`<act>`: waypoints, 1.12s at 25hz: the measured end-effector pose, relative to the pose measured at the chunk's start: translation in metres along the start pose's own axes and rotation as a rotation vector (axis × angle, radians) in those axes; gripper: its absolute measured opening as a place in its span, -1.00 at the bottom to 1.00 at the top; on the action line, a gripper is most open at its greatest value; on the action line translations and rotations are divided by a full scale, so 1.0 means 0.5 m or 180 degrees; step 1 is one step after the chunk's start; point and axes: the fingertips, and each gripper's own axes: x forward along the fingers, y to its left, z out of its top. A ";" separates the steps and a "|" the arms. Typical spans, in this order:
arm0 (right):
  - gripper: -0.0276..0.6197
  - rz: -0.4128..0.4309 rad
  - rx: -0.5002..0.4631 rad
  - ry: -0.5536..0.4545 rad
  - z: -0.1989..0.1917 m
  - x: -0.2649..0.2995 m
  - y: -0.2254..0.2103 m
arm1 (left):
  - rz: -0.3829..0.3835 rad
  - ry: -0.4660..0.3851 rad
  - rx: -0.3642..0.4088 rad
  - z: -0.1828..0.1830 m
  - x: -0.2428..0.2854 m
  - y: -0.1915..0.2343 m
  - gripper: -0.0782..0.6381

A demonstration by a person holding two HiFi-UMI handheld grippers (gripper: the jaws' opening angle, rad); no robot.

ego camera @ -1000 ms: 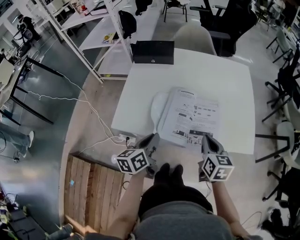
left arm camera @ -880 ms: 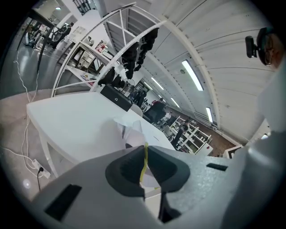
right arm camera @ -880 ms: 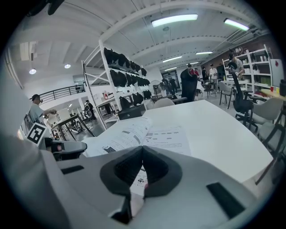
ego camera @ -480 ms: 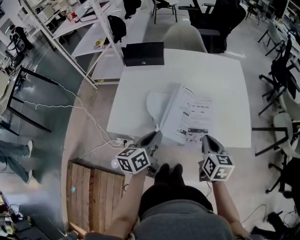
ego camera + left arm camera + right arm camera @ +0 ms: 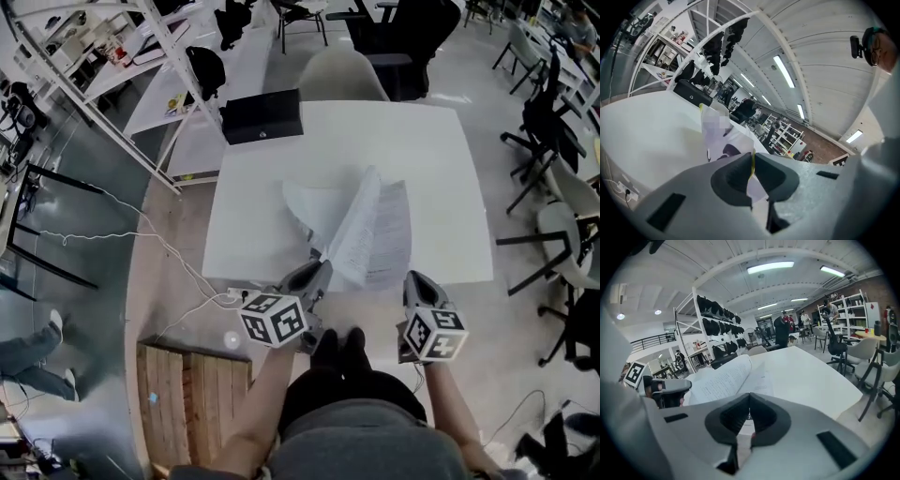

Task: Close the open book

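On the white table (image 5: pixel 441 159) lies the book (image 5: pixel 389 225), half shut. Its right-hand pages rest flat, while the left part stands up and leans to the right. My left gripper (image 5: pixel 317 272) is at the book's near left corner, shut on the thin yellow-edged cover (image 5: pixel 723 140), which runs up between the jaws of the left gripper (image 5: pixel 752 165). Near the table's front edge, just right of the book's near corner, my right gripper (image 5: pixel 414 278) is shut with nothing seen in it. In the right gripper view the raised pages (image 5: pixel 721 378) curve up left of the right gripper (image 5: pixel 749 404).
A black case (image 5: pixel 262 114) lies at the table's far left corner, with a pale chair (image 5: pixel 342 73) behind it. A power strip (image 5: pixel 230 297) and cable lie on the floor at the left, by a wooden pallet (image 5: pixel 192 403). Chairs (image 5: pixel 562 216) stand to the right.
The book's left part has risen from nearly flat to upright and swung to the right, carried by my left gripper. The right gripper has stayed near the front edge.
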 end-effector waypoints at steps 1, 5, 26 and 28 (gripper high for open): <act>-0.90 -0.0026 0.0012 -0.0006 0.000 -0.003 -0.006 | -0.0029 0.0027 0.0024 -0.002 0.008 -0.007 -0.71; -0.90 -0.0118 0.0078 -0.0032 -0.005 -0.016 -0.029 | -0.0215 0.0144 0.0092 -0.016 0.042 -0.043 -0.71; -0.90 -0.0466 0.0337 -0.0115 -0.024 -0.067 -0.114 | -0.0578 0.0803 0.0708 -0.113 0.169 -0.162 -0.73; -0.90 -0.0496 0.0361 -0.0121 -0.026 -0.074 -0.123 | -0.0588 0.0863 0.0768 -0.126 0.177 -0.169 -0.73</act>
